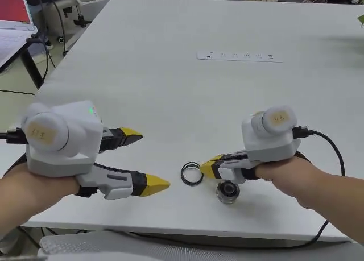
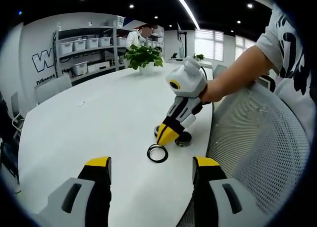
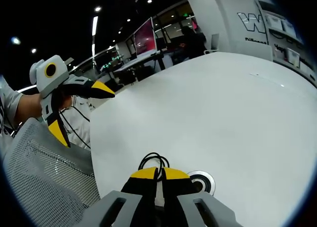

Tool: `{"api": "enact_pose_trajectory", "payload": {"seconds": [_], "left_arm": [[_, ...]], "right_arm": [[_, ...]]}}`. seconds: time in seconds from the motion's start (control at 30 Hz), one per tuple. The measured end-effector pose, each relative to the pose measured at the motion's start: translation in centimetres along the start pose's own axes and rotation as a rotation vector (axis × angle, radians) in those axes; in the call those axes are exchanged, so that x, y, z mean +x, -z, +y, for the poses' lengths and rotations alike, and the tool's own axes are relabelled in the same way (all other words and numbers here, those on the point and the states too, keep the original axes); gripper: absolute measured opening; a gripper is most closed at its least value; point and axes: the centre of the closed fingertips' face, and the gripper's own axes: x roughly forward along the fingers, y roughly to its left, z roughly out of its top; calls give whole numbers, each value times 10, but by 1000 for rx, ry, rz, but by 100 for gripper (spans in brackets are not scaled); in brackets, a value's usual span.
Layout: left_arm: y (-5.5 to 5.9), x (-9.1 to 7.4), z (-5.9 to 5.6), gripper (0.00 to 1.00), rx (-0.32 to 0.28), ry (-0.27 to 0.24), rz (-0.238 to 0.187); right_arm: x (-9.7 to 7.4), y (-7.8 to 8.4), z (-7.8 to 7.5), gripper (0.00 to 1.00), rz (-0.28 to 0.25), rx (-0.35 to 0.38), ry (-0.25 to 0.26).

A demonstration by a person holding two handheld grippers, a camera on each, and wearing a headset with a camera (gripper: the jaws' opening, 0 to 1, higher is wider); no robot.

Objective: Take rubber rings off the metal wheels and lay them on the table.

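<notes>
Black rubber rings lie on the white table near its front edge. A metal wheel stands just to their right. My right gripper is shut, with its yellow tips right beside the rings and above the wheel. In the right gripper view the rings lie just past the shut tips, and the wheel is to the right. My left gripper stands open to the left of the rings, nothing between its jaws. The left gripper view has a ring ahead of the open gripper, beside the wheel.
A white power strip lies far back on the table. A laptop sits on a side desk at the left. A mesh chair stands at the table's near edge. A potted plant is at the far end.
</notes>
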Motion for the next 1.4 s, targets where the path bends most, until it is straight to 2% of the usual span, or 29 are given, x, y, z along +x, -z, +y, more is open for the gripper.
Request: {"api": "enact_pose_trajectory", "payload": {"seconds": [0.4,0.8,1.1,1.4], "left_arm": [[-6,4,0,64,7,13,0],[-16,8,0,64,12,26,-8],[-21,19,0,63,17,42,-6],[-28,32,4,61,-20,59,-15]], "right_arm": [[-11,-12,-2,6,-43,-4,-7],[-32,-25,-6,8,-105,1,3],[-47,-29,-21,9,-136,14,32],[-60,-26,-30,11,-137,3,57]]}}
